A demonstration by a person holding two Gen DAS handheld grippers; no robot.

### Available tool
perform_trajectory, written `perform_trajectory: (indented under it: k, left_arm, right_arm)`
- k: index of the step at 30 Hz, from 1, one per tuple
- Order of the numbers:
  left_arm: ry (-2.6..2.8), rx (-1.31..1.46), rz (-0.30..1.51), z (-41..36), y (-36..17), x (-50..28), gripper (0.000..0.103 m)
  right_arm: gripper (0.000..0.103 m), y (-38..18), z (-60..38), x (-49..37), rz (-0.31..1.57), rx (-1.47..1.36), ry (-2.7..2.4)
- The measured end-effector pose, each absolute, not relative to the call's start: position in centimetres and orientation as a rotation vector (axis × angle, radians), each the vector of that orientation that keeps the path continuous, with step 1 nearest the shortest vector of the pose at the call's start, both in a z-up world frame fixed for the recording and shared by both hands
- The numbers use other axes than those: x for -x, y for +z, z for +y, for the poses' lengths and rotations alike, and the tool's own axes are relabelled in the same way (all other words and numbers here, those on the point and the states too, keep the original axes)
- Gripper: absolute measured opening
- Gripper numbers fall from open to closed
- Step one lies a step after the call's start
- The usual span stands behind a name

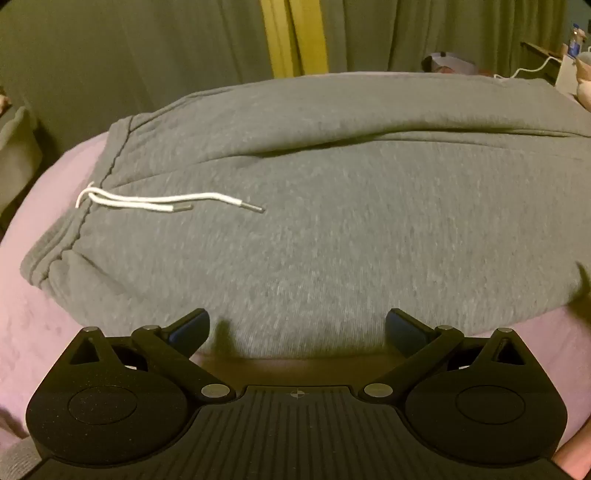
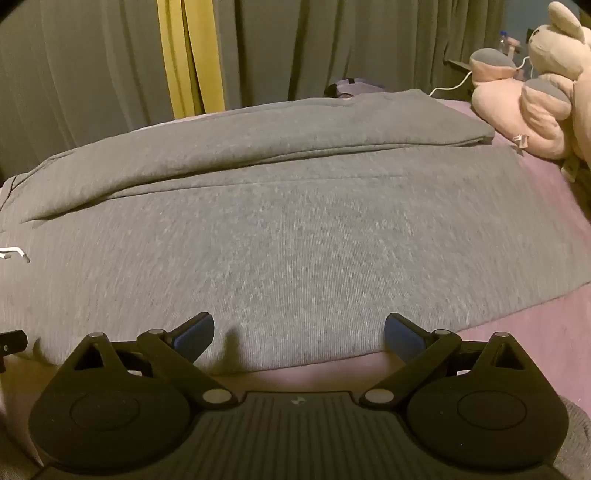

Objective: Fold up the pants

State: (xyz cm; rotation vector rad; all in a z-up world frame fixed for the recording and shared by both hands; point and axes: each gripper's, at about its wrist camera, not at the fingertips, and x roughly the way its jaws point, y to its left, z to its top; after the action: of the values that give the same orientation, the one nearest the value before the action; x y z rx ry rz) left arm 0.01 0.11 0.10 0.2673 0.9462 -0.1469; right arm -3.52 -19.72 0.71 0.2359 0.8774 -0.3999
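Grey sweatpants (image 1: pixel 314 229) lie spread across a pink bed sheet (image 1: pixel 44 295), waistband at the left with a white drawstring (image 1: pixel 155 201) resting on the fabric. One leg lies folded over the other along the far side (image 2: pixel 258 147). My left gripper (image 1: pixel 297 328) hovers open over the near edge of the pants, close to the waist end, nothing between its blue pads. My right gripper (image 2: pixel 299 332) is open too, above the near edge further along the legs (image 2: pixel 295 240). A black piece of the left gripper (image 2: pixel 13 341) shows at the left border of the right wrist view.
Green and yellow curtains (image 1: pixel 295 33) hang behind the bed. Plush toys (image 2: pixel 535 99) sit at the far right on the sheet (image 2: pixel 535 317), with a white cable (image 2: pixel 454 86) and a bottle behind them. A dark object (image 1: pixel 443 64) lies beyond the pants' far end.
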Motion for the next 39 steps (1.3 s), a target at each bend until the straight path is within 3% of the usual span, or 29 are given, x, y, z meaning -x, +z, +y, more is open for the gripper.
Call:
perform_trajectory:
  k: [39]
  left_arm:
    - [-0.166,-0.281,0.961,0.1,-0.7,0.5,0.103]
  right_arm:
    - [0.099,0.1,-20.0,3.5,0.886,-0.225,-0.411]
